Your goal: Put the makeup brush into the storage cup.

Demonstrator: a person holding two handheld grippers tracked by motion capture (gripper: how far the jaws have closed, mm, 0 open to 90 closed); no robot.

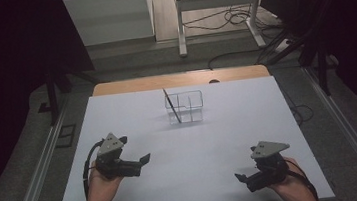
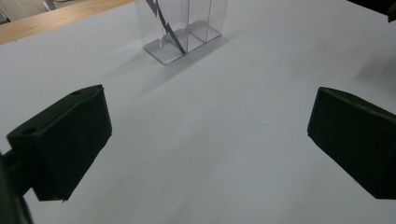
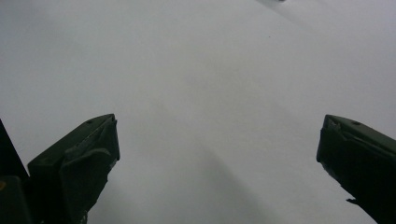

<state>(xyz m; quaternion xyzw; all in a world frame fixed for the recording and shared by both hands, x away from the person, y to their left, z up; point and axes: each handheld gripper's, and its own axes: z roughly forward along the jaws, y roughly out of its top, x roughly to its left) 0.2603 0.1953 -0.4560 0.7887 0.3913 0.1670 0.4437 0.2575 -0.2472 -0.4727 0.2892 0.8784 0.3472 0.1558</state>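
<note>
In the high view, my left gripper (image 1: 145, 160) and my right gripper (image 1: 240, 178) both hang low over the near part of the white table (image 1: 229, 125), and both are empty. The clear plastic organizer (image 1: 185, 107) stands far ahead, near the back edge, well apart from both claws. A thin dark stick (image 1: 172, 106), maybe a pen, leans tilted in its left compartment. I judge that the organizer is light and can slide or tip if I push its wall instead of taking the stick. The stick is slim, so it can also slip between the jaws.

In the left gripper view, my jaws stand wide apart with nothing between them. The organizer (image 2: 187, 28) is ahead and a little to the left of the middle line, and the stick (image 2: 169, 29) crosses its front compartment on a slant. If I go straight, I think the left jaw may hit the wall.

In the right gripper view, my jaws are also wide apart, over bare table (image 3: 196, 84). This claw points away from the organizer, so it must turn first.
</note>
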